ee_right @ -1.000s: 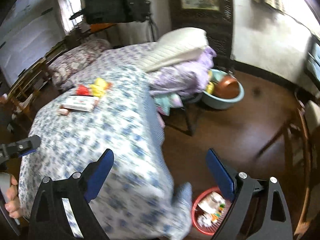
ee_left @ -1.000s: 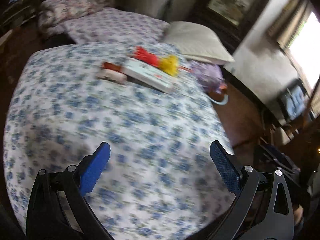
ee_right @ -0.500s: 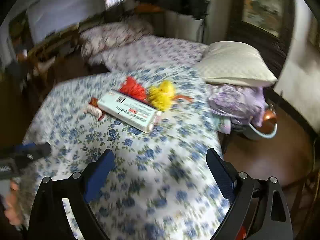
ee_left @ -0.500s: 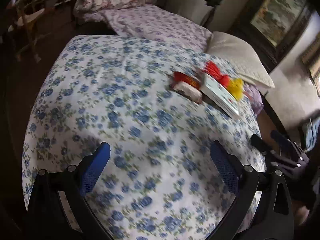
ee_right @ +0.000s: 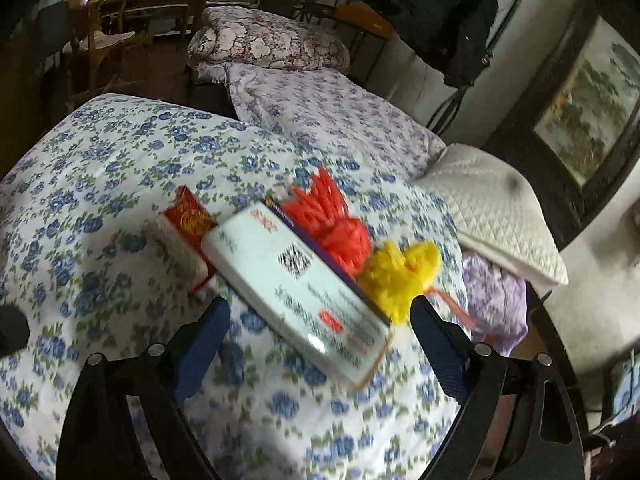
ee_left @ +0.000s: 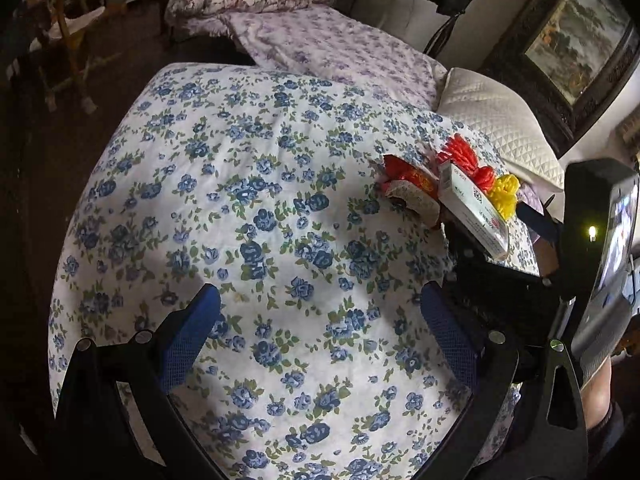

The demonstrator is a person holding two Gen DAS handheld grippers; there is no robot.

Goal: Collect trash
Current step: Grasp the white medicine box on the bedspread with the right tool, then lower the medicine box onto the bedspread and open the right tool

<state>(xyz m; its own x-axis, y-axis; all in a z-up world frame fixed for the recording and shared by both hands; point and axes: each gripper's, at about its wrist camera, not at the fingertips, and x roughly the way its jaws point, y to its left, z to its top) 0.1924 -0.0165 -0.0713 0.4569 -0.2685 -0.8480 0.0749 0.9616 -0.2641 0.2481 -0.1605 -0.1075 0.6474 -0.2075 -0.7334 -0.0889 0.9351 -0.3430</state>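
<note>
The right gripper (ee_right: 320,340) has its blue-padded fingers (ee_right: 200,340) spread, though they have just been drawing a little closer; the near end of a long white box (ee_right: 296,296) lies between the tips, and no pad touches it. The box lies flat on the tabletop (ee_right: 100,160), which is covered by a cloth printed with blue flowers. Its upper face carries a black square code, lines of print too blurred to read and a small red mark near the fingers; a dark purple edge runs along its far side. Left of the box, just past the left finger, lies a red and white wrapper (ee_right: 188,232) with a gold emblem, touching the box. Beyond the right finger sits a yellow crumpled bag (ee_right: 400,276), and behind it a red crumpled bag (ee_right: 332,220), both against the box's far side.

The left gripper (ee_left: 320,320) hovers with fingers (ee_left: 188,336) spread wide over bare cloth, nothing between them. The same pile lies well ahead and to the right of its right finger, with the right-hand tool dark beside it.

Farther off, a white quilted pillow (ee_right: 492,208), a bed (ee_right: 328,120) with lilac-flowered bedding, a wooden chair (ee_right: 116,36) and a framed painting (ee_right: 592,108)
</note>
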